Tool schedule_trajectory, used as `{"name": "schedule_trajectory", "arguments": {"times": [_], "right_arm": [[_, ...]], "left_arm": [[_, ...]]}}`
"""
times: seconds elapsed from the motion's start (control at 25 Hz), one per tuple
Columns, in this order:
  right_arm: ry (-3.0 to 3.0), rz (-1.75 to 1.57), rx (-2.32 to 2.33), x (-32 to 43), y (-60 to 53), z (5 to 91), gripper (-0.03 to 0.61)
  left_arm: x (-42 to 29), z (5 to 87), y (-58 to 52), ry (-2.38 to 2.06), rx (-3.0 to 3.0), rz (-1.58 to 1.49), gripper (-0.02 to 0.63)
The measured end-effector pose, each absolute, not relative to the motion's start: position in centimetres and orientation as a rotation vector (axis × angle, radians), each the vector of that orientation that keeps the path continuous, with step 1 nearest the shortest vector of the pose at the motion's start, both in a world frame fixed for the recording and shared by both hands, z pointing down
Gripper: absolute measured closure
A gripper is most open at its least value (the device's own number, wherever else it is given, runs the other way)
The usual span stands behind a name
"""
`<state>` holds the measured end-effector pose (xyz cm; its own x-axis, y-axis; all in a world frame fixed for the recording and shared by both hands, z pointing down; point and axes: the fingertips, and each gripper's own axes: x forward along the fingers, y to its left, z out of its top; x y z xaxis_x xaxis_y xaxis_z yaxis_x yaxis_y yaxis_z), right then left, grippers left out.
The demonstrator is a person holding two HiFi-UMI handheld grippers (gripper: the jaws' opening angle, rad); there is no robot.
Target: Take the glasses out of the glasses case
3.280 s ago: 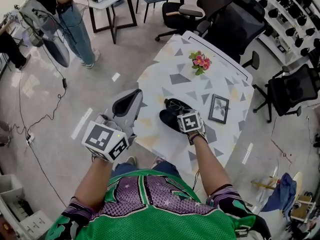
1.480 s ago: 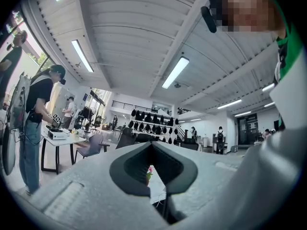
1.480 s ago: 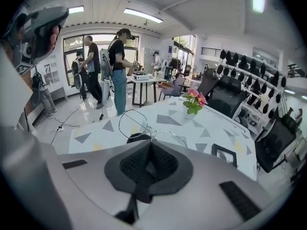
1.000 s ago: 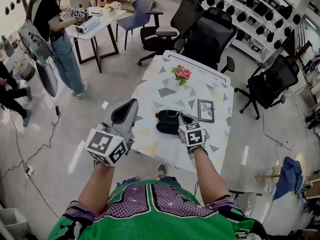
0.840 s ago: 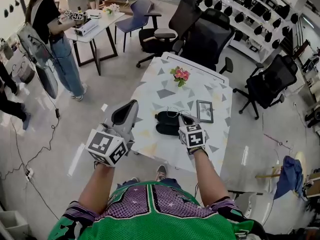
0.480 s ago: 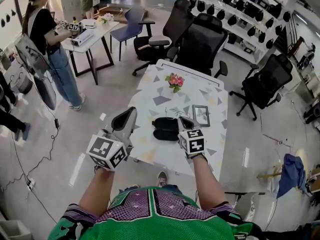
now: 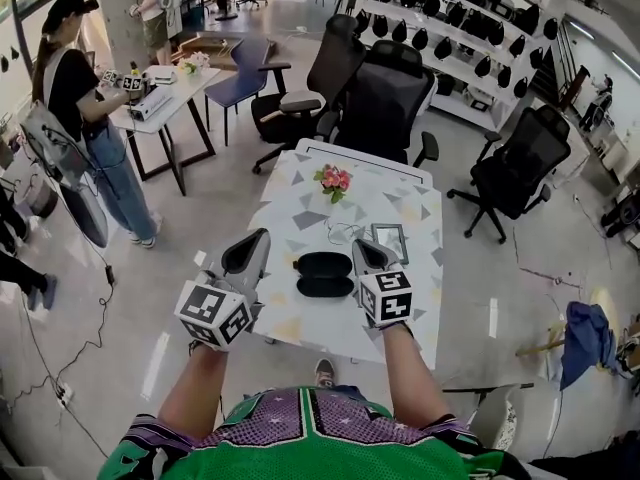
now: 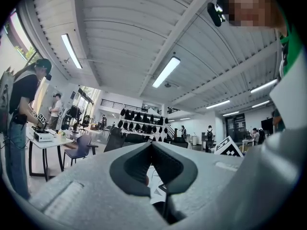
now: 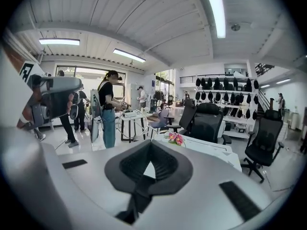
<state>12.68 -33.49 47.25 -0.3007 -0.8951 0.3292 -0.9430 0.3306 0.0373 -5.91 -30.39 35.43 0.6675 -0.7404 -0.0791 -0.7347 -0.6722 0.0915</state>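
Left gripper [image 7: 262, 236] and right gripper [image 7: 358, 245] are hovering at centre frame in the head view, flanking the black case [image 7: 325, 273]. The case is lying on the table [image 7: 300, 318], apparently open, and neither gripper is touching it. A thin wire outline just above the case, left of the picture frame [image 7: 388, 241], is probably the glasses [image 7: 343, 232], but it is too small to confirm. Flowers [image 7: 333, 178] are sitting further up.

Left gripper view: the jaws are meeting at the tips, gripping nothing, and pointing level across the room, so the case is falling below frame.

Right gripper view: the jaws are likewise sitting tip to tip on nothing, aiming toward the flowers [image 9: 175, 138]. Both tools appear parked clear because removal looks complete.
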Motion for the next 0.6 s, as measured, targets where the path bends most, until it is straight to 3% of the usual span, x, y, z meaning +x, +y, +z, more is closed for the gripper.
{"name": "schedule_trajectory", "arguments": {"times": [0.6], "right_arm": [[-2.425, 0.161, 1.789, 14.8, -30.8, 41.1, 0.575]], "left_arm": [[-2.0, 34.9, -31.3, -1.132, 2.877, -0.166, 0.598]]}}
